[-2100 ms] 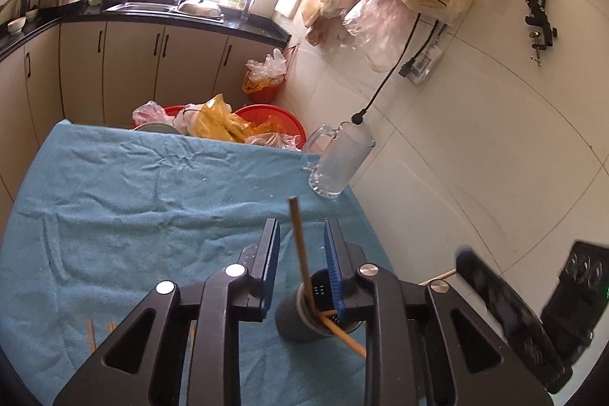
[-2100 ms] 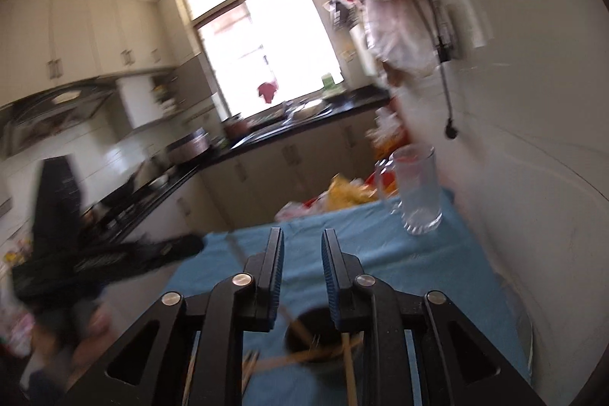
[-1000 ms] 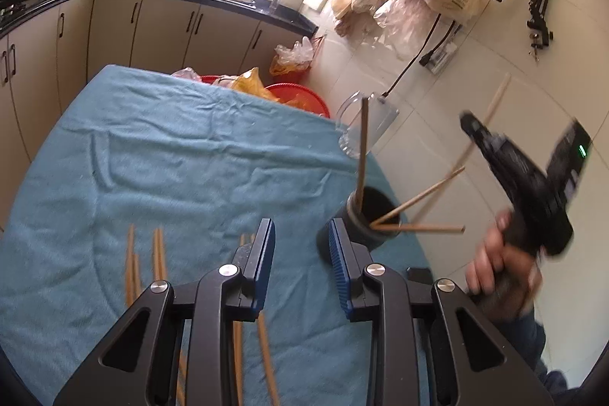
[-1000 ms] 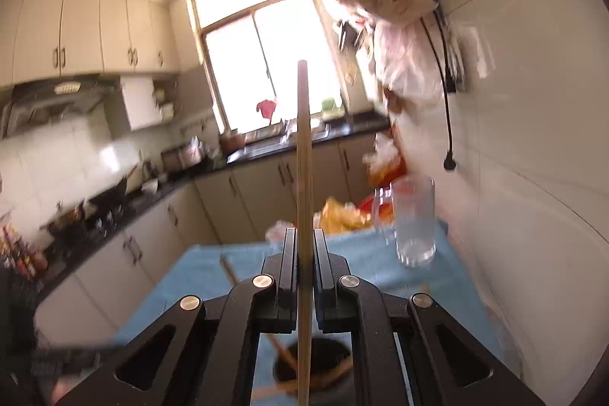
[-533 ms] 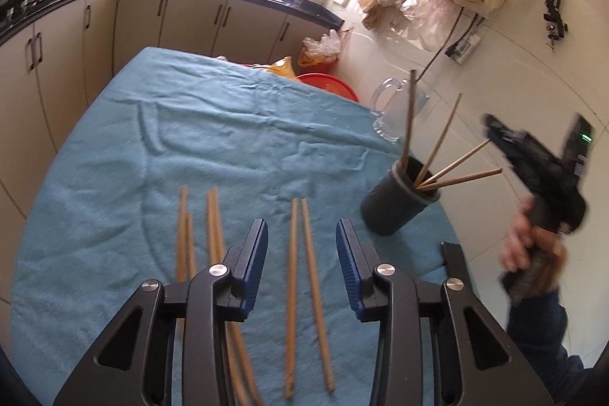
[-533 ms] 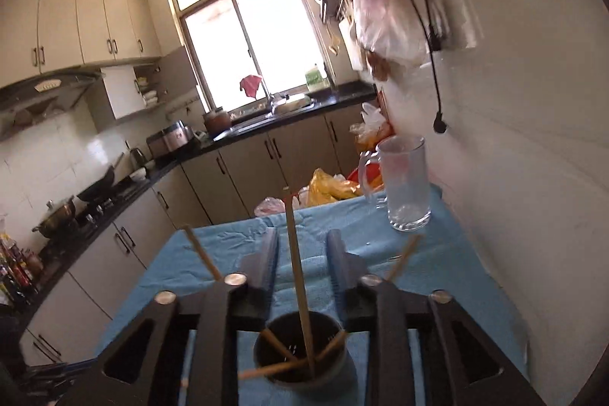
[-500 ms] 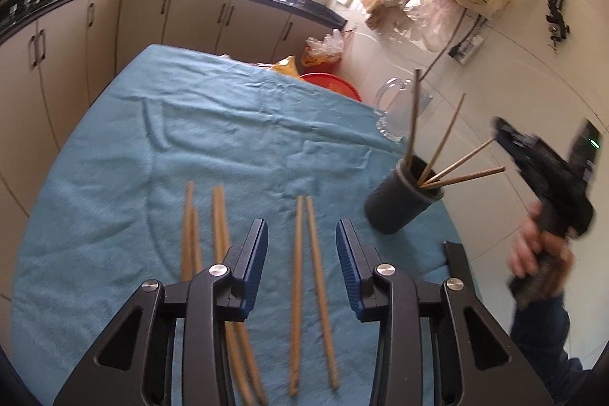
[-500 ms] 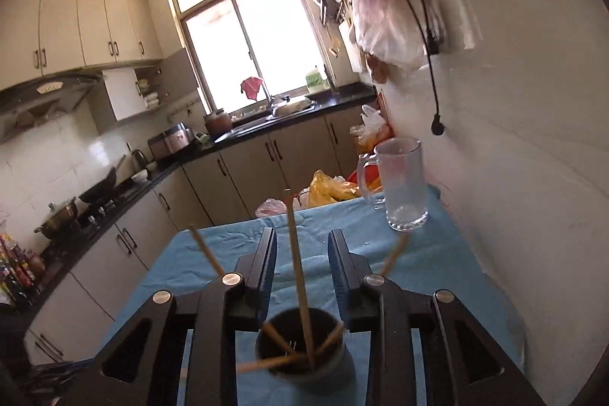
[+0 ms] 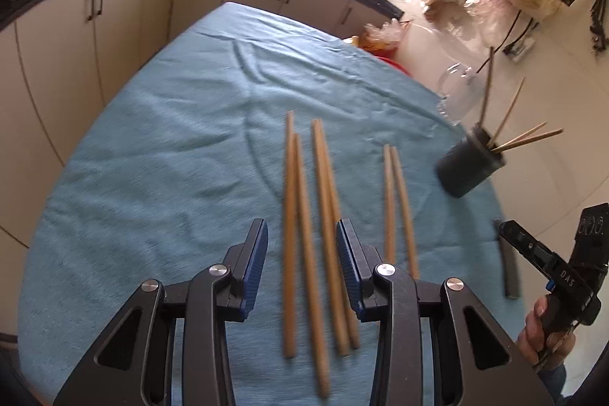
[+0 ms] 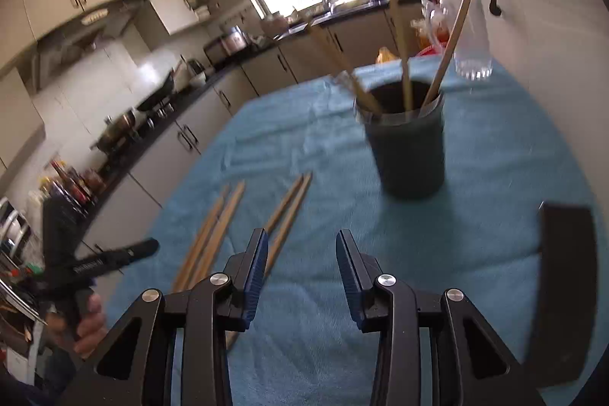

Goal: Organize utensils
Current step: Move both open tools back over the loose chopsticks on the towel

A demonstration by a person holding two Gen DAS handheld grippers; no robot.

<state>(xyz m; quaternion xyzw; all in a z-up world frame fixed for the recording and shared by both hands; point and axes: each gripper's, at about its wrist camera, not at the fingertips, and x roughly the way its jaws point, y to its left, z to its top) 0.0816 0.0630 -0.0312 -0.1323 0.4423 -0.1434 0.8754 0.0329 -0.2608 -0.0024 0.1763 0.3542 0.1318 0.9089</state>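
Four chopsticks between left fingers, untouched

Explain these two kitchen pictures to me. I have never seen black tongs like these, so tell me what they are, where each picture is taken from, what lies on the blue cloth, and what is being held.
There is no robot here. A person holds a hand-squeezed two-finger gripper in each hand, and each gripper carries a wide-angle camera looking forward along its fingers. That is why the black arms with blue pads fill the bottom of both pictures.

One picture comes from the left gripper, the other from the right gripper. Each view also catches the other tool at its edge.

On the blue cloth lie six loose wooden chopsticks in three pairs. Near the wall stands a dark cup already holding several chopsticks, with a clear glass mug behind it.

Neither gripper holds anything. The left one is open, above the loose chopsticks. The right one's jaws are opening, with nothing between them.
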